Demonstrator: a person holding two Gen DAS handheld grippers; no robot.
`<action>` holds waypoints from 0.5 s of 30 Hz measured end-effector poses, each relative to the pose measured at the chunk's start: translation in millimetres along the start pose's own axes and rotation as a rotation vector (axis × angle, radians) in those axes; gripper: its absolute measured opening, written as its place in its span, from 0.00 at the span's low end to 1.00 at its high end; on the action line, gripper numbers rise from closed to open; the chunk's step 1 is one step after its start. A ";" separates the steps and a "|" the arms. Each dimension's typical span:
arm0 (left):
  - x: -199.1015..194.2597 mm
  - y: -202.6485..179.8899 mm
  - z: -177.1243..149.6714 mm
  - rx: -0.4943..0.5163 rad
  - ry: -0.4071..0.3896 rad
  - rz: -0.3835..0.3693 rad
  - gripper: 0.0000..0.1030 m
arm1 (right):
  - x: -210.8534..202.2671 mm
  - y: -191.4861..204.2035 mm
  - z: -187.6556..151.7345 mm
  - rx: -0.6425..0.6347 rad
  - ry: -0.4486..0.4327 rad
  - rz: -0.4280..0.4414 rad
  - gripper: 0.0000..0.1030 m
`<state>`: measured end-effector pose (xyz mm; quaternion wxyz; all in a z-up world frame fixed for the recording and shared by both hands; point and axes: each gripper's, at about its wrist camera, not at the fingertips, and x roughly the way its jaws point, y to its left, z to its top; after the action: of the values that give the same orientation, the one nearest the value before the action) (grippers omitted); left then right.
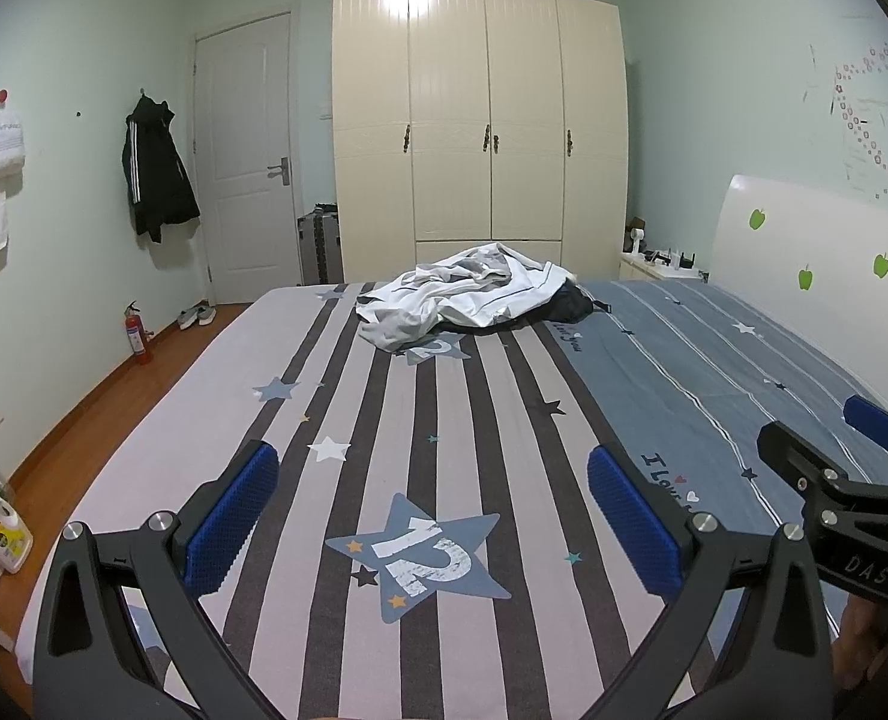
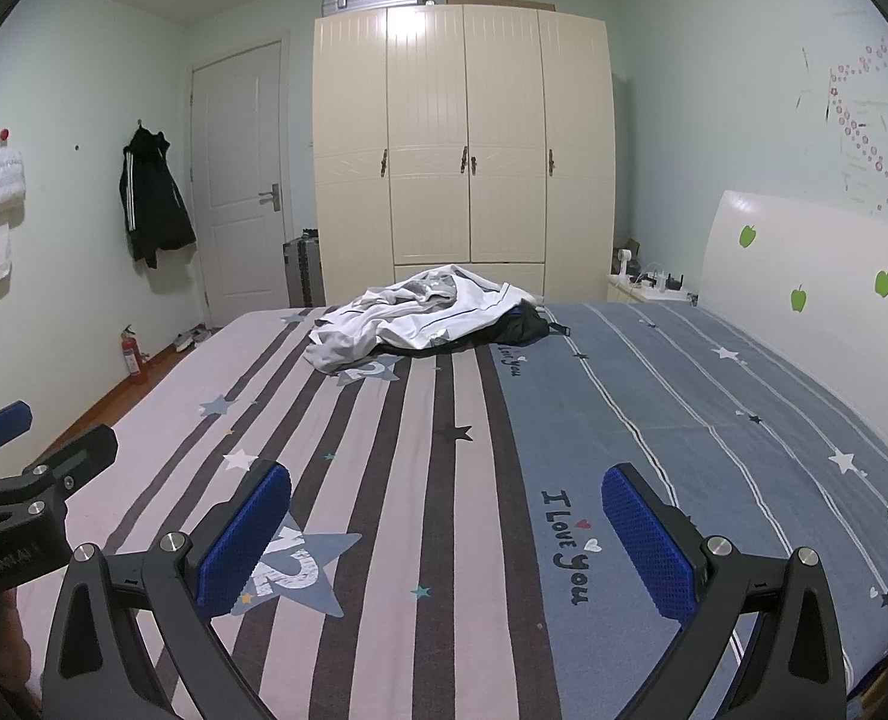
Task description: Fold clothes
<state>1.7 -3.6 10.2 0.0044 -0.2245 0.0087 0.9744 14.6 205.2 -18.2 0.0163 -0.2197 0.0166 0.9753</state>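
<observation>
Clothes pile: crumpled white and grey garments over a dark one, far end of bed, long axis crosswise to the stripes. Left tool and right tool: pads wide apart, empty, above near bed end.

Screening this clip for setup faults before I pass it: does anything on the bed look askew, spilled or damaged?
Nothing spilled or damaged. The only disorder is the crumpled heap of clothes at the far side of the bed, white garments bunched over a dark one, which the folding task expects. Both the left gripper and right gripper are open and empty.
</observation>
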 end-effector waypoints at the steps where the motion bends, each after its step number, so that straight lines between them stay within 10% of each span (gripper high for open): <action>1: 1.2 -0.6 0.3 0.002 0.000 0.001 0.99 | -2.5 0.5 -0.9 -0.001 -0.001 0.001 1.00; 15: 2.4 -3.4 -2.7 0.007 -0.009 -0.001 0.99 | -7.2 2.1 -0.8 -0.006 -0.005 0.002 1.00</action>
<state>0.7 -0.3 6.7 0.0056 -0.2200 0.0118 0.9754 21.4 203.0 -15.8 0.0149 -0.2174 0.0140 0.9759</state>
